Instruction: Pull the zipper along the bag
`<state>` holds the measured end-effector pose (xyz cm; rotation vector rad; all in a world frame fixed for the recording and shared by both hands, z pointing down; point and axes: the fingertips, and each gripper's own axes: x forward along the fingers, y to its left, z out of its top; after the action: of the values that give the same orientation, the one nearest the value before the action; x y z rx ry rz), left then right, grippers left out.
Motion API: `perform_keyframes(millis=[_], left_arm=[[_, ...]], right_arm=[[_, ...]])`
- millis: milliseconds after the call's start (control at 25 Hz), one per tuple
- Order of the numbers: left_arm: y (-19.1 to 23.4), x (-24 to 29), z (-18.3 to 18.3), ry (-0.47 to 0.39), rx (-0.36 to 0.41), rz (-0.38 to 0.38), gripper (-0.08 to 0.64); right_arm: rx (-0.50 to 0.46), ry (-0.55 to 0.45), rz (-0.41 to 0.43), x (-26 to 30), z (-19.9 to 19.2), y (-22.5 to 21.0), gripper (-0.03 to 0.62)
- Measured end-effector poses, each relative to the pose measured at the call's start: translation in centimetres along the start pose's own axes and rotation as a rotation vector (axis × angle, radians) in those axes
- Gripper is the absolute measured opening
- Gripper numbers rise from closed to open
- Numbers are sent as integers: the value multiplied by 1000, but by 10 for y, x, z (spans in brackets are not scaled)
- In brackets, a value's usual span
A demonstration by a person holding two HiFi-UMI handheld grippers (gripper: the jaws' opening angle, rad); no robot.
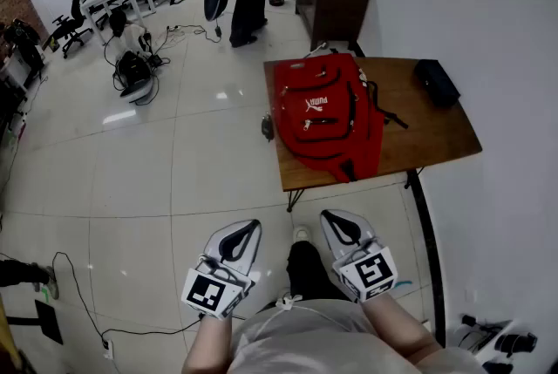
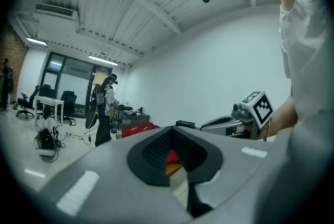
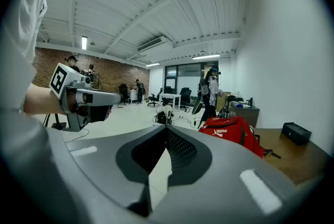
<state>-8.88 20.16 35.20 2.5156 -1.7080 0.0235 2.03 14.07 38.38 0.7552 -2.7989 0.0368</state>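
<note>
Left tongs (image 1: 251,226) and right tongs (image 1: 331,217), pressed together (both empty), we hold well apart from the red backpack (image 1: 327,115) on the tabletop (image 1: 432,137).

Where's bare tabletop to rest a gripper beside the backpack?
The widest bare wood on the table lies right of the red backpack, nearer than the black box; a black strap trails into its edge. The left half is crowded: the backpack nearly reaches the left edge.

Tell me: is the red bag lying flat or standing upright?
Lying flat: the bag rests on the wooden table with its logo side facing up.
</note>
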Motion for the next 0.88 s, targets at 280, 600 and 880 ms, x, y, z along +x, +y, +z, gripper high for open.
perform_keyframes(millis=[280,600,880], left_arm=[[40,76,-4,24,10,-27,6],[98,178,-6,63,-31,-16,6],[139,243,-17,103,-80,5,6]], right_arm=[[-10,17,47,65,9,-56,6],[27,69,50,131,5,-153,6],[83,110,85,181,-8,-205,6]])
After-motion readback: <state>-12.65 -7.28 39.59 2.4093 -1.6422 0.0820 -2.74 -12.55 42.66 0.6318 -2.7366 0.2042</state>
